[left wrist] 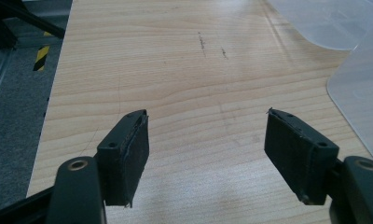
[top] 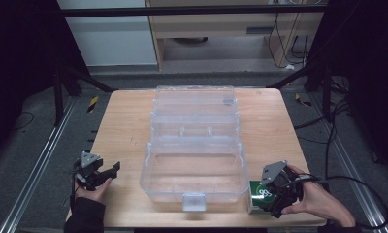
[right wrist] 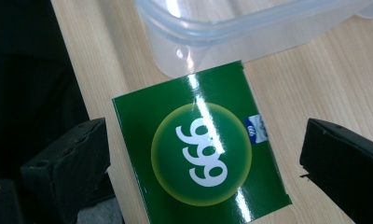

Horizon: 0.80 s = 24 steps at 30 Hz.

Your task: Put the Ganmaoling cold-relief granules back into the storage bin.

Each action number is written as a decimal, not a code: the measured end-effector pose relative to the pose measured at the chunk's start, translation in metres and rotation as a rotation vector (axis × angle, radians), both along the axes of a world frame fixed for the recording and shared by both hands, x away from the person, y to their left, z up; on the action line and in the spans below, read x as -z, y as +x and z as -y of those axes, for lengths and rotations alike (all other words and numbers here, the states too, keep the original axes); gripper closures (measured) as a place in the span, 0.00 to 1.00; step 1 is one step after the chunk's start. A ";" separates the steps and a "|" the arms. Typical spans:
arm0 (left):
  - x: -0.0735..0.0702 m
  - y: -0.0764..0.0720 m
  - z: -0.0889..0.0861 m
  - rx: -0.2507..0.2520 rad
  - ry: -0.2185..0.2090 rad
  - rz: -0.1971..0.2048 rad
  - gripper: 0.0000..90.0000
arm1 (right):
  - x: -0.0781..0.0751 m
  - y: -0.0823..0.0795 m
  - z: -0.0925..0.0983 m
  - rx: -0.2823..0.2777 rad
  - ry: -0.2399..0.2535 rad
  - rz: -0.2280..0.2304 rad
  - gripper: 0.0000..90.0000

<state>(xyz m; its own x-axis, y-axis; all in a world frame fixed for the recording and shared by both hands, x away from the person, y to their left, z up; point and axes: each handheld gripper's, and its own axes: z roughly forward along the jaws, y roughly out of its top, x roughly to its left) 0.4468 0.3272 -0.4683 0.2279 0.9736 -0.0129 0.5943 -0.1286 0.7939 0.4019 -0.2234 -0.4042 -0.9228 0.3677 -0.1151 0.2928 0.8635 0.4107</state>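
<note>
Two grippers held apart-jawed beside the clear box [top: 194, 160].
The green packet [right wrist: 198, 149], straddled by the right gripper [right wrist: 203, 163], could be nudged off the table edge.

Overhead light falls on the worktop [top: 124, 126] while the surroundings lie dark. White glare streaks cross the green box [right wrist: 198, 149] in the right gripper view. The high view is soft and slightly blurred.

The high view looks down from above the near side of the wooden table [top: 124, 126], facing forward. Each gripper view sits low and close to the tabletop. All three see the clear plastic box [top: 194, 145].
</note>
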 end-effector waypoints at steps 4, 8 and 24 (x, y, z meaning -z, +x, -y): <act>0.000 0.000 0.000 0.000 0.001 0.001 0.33 | 0.004 0.001 -0.001 -0.014 -0.018 -0.009 0.02; 0.000 0.000 0.000 -0.001 0.003 -0.001 0.33 | 0.009 0.003 0.000 -0.010 -0.031 -0.016 0.02; 0.003 0.002 0.003 0.004 0.014 -0.015 0.33 | 0.033 0.012 -0.006 -0.037 -0.096 -0.080 0.03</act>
